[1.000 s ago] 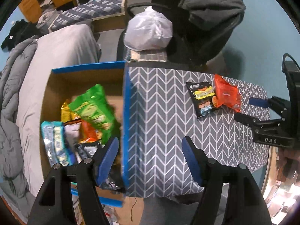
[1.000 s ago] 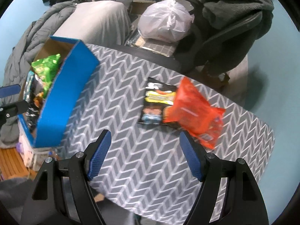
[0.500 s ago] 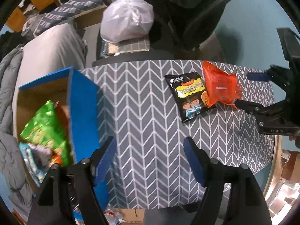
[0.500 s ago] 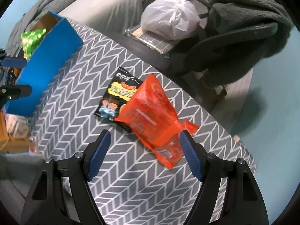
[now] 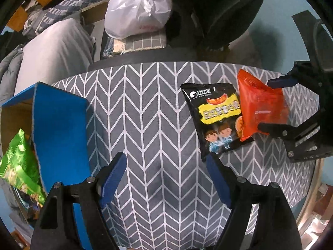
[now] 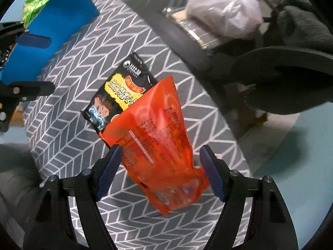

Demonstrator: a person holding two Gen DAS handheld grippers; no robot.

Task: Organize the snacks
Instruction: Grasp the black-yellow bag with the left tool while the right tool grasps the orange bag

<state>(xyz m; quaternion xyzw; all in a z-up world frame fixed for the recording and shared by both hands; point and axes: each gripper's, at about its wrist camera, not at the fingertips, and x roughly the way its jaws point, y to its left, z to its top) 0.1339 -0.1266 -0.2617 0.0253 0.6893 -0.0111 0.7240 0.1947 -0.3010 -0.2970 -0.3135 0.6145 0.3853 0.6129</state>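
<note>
The desk [image 5: 145, 108] is covered with a grey cloth printed with white chevron lines; its far edge is rounded. Behind it stand a dark office chair [image 5: 218, 16] with a tied white plastic bag [image 5: 137, 8] on a checked cushion, and to the left a bed with a grey blanket [image 5: 54, 52]. The wall is pale blue.

At the left edge of the desk is a cardboard box [image 5: 60, 129] with smooth blue outer walls and brown inside. A crinkled green snack bag [image 5: 18, 162] lies in it with other packets.

Two snacks lie on the cloth. A flat black snack packet [image 5: 214, 120] with a yellow label and cartoon figures lies partly under a glossy orange snack bag [image 6: 158, 141], puffy and sealed at both ends.

The left tongs [image 5: 166, 179] have just been opening; they stand wide over bare cloth with nothing between them, the right pad just beside the corner of the black packet. The right tongs [image 6: 160, 173] are spread on both sides of the orange bag; the blue ribbed pads [image 6: 109, 170] do not press it, as far as I can see.
</note>
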